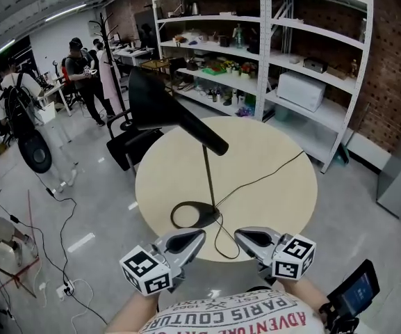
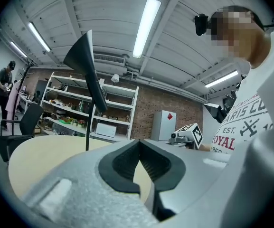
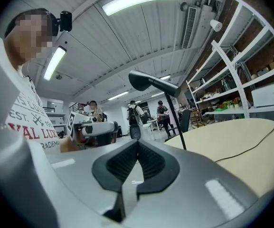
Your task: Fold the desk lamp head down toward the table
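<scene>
A round pale worktop point(image 1: 269, 207) carries a black lamp point(image 1: 209, 179) a little left of its middle. The lamp's ring base point(image 1: 193, 215) lies flat near the near edge, and a thin stem point(image 1: 207, 169) rises upright from it. The cone head point(image 1: 165, 110) sits at the top of the stem, raised well above the worktop. It is tilted, with its wide mouth toward the far left and its narrow end toward the right. A black cable point(image 1: 263, 176) leaves the base, loops toward the near edge and runs across the worktop to the far right rim.

Both tools hover at the near edge, just near of the base, with their tips turned in toward each other and a small gap between them. The left tool point(image 1: 199, 235) is closed with its pads meeting at the tips, and it grips nothing. The right tool point(image 1: 238, 235) is closed as well and is also empty. Neither touches the lamp or the cable. Each tool's own view looks across the worktop past its closed jaws to the stem and the raised head.

Beyond the worktop a white shelf point(image 1: 311, 61) stands against a brick wall at the far right. A dark chair point(image 1: 134, 141) stands at the far left rim, and people point(image 1: 82, 68) stand farther off on the left
</scene>
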`<move>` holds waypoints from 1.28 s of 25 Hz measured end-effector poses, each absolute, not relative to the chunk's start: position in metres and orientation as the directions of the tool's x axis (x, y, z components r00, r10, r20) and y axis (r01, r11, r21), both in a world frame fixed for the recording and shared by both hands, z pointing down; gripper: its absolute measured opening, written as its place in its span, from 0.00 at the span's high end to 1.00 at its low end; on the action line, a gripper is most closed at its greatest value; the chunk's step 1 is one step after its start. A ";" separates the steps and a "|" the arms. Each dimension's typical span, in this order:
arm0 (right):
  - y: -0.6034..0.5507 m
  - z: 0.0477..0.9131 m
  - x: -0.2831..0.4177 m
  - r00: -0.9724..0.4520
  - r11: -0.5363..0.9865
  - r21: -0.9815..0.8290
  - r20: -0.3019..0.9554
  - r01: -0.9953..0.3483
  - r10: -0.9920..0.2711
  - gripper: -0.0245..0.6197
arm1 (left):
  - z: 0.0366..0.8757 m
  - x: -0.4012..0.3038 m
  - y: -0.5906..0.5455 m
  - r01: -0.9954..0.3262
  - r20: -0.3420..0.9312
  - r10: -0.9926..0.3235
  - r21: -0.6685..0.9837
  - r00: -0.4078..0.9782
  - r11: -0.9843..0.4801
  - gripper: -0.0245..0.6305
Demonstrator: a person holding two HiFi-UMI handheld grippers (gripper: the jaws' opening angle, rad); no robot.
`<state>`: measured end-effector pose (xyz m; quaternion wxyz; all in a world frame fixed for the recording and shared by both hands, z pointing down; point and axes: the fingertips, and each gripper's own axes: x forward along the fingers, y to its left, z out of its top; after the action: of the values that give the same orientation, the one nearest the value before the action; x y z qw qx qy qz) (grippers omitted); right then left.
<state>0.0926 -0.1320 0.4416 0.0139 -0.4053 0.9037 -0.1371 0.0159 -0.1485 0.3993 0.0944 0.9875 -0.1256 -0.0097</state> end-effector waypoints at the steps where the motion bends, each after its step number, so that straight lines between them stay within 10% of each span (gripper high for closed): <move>1: -0.133 0.442 0.093 -0.673 0.636 -0.263 0.081 -0.725 -0.735 0.96 | 0.400 0.014 -0.150 -0.253 0.008 -0.256 0.190 0.967 -0.949 0.96; 32: -0.336 0.454 0.089 -0.626 0.642 0.045 0.181 -0.765 -0.758 0.81 | 0.389 -0.023 -0.262 -0.458 0.018 -0.465 0.210 0.885 -0.864 0.96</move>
<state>0.0895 -0.3364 0.4539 -0.0919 -0.4225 0.9015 -0.0183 -0.0230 -0.2621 0.3892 0.1046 0.9652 -0.2391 -0.0166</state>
